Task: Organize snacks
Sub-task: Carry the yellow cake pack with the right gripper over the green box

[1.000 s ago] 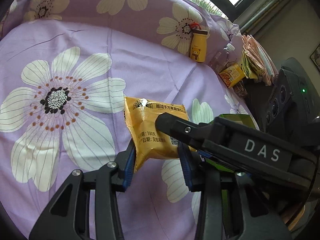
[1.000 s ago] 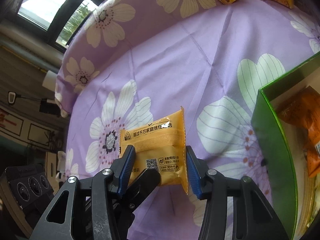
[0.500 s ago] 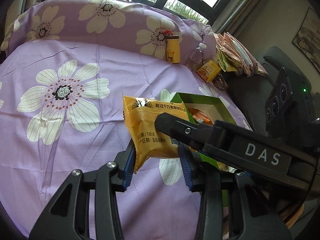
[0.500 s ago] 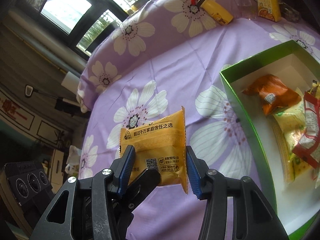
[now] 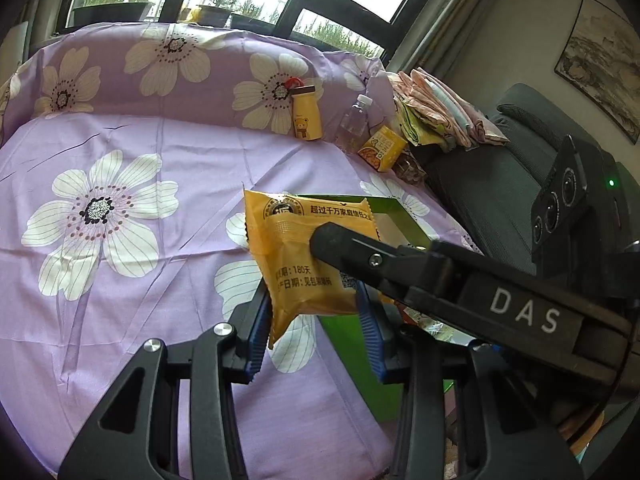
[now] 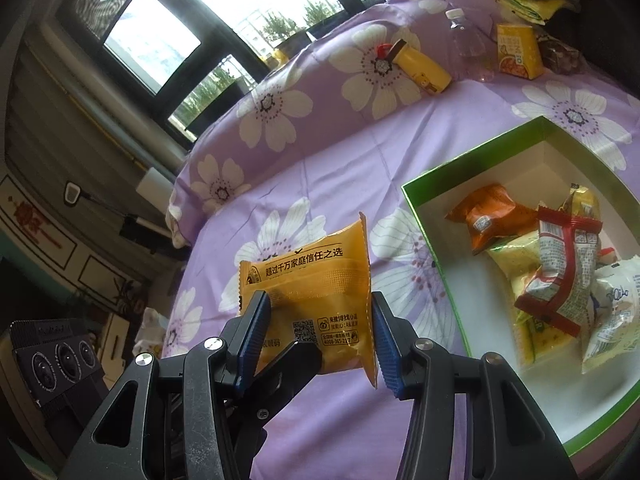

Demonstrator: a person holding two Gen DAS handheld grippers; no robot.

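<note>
Purple floral cloth (image 5: 168, 216) over table, windows (image 6: 156, 36) behind, both tongs (image 5: 316, 320) (image 6: 318, 332) gripping one yellow snack packet (image 5: 308, 256).

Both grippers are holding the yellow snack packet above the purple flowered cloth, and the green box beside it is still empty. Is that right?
Not quite: the green box is not empty. The right wrist view shows several snack packs already lying in it. The rest holds: both the left gripper and right gripper clamp the yellow snack packet above the purple flowered cloth.
</note>
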